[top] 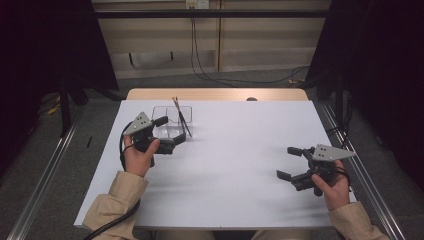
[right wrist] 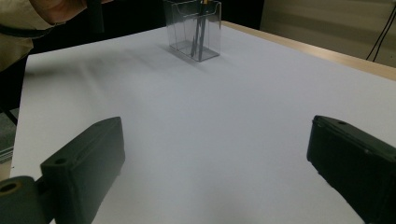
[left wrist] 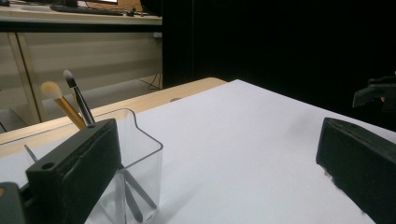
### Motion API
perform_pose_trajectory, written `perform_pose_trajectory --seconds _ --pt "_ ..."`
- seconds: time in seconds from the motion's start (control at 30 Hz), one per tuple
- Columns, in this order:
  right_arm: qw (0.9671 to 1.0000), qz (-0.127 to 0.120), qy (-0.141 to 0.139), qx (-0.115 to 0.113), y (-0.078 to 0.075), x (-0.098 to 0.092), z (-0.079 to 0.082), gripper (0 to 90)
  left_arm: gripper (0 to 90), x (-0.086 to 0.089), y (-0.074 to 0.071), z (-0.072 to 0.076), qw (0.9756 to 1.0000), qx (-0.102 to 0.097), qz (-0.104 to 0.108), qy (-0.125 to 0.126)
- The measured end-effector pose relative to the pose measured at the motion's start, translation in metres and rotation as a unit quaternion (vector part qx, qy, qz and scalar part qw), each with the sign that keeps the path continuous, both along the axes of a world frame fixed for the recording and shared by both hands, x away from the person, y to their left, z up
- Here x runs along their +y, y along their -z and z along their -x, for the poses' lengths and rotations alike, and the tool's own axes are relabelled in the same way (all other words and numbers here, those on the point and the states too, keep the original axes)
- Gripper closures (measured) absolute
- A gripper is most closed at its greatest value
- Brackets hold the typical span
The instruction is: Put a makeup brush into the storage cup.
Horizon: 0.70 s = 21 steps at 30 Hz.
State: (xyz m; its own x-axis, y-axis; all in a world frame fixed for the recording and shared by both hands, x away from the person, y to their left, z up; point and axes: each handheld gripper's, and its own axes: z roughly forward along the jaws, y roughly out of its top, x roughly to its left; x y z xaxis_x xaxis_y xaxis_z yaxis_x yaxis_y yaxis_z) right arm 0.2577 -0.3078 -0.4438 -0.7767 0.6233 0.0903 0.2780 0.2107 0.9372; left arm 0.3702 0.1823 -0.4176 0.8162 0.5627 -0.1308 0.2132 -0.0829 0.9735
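- The left gripper point(top: 169, 133) is sitting right up against a clear holder point(top: 172, 121) near the far left of the table point(top: 240, 150); its jaws are standing wide apart, nothing between them.
- The holder is see-through plastic, boxy with thin glossy walls, a rounded dip in its top edge, and what looks like a divider down the middle in the high view.
- Two brushes are leaning inside it, tips poking above the rim: a gold brush point(left wrist: 61, 102) with a shiny metallic handle and a fluffy pale round head, and a dark brush point(left wrist: 78, 95) that's slimmer, with a small tapered dark tip going whitish at the very end.
- In the left gripper view one blocky matte black jaw is overlapping the holder's near wall; can't tell if it's actually touching. The other jaw is way off over bare table.
- The right gripper point(top: 291, 162) is hanging out near the right edge of the table, well apart from the holder, jaws spread wide too and gripping nothing.
- Both grippers have chunky rectangular black jaws and a flat grey triangular plate on top; a thick black cable is trailing off the left one.
- The table top is smooth, matte white, with a strip of light wood showing along the far edge.
- The person's sleeves are a tan, soft-looking fabric.
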Motion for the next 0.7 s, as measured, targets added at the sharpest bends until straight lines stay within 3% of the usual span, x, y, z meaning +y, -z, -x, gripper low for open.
perform_pose_trajectory --seconds 0.7 --pt "1.0 -0.001 0.003 -0.003 -0.001 -0.002 0.002 3.9 0.0 0.018 -0.006 0.016 0.9999 -0.012 -0.009 0.003"
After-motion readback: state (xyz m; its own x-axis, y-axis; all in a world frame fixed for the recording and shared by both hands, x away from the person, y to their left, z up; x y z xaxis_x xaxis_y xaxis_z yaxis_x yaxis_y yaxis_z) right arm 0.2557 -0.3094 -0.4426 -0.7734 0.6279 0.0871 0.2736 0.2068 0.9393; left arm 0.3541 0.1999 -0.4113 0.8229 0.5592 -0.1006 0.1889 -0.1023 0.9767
